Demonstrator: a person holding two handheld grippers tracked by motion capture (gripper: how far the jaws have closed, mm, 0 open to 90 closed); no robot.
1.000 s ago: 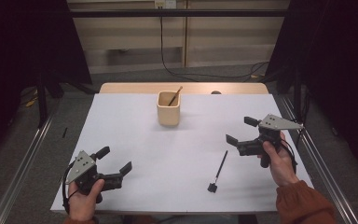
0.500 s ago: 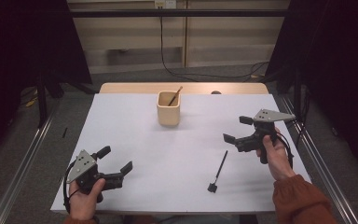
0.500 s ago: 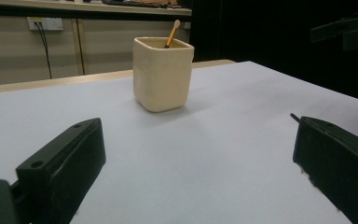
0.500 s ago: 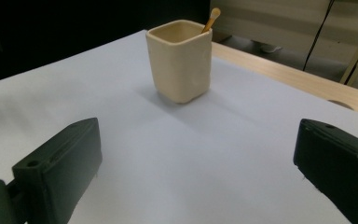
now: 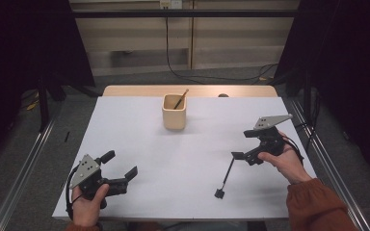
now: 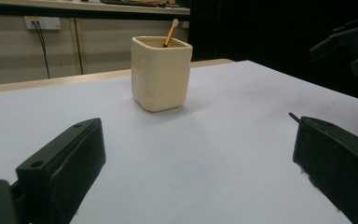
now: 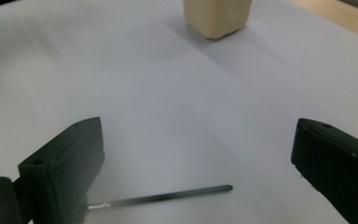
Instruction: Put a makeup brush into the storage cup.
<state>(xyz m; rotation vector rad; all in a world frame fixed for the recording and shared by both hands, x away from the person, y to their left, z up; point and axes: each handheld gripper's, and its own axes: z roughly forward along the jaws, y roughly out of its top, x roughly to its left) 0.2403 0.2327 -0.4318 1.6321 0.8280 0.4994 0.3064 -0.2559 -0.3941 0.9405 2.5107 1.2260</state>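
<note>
High view shows my right gripper (image 5: 250,144) has dropped toward the black brush (image 5: 225,176) lying on the bench (image 5: 139,130), fingers wide open and empty, ready to grasp.

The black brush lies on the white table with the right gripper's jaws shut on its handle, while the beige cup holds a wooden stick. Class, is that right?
Not quite. In the right gripper view, the right gripper has its jaws wide open, with the black brush lying free between them on the white table. The beige cup does hold a wooden stick.
</note>
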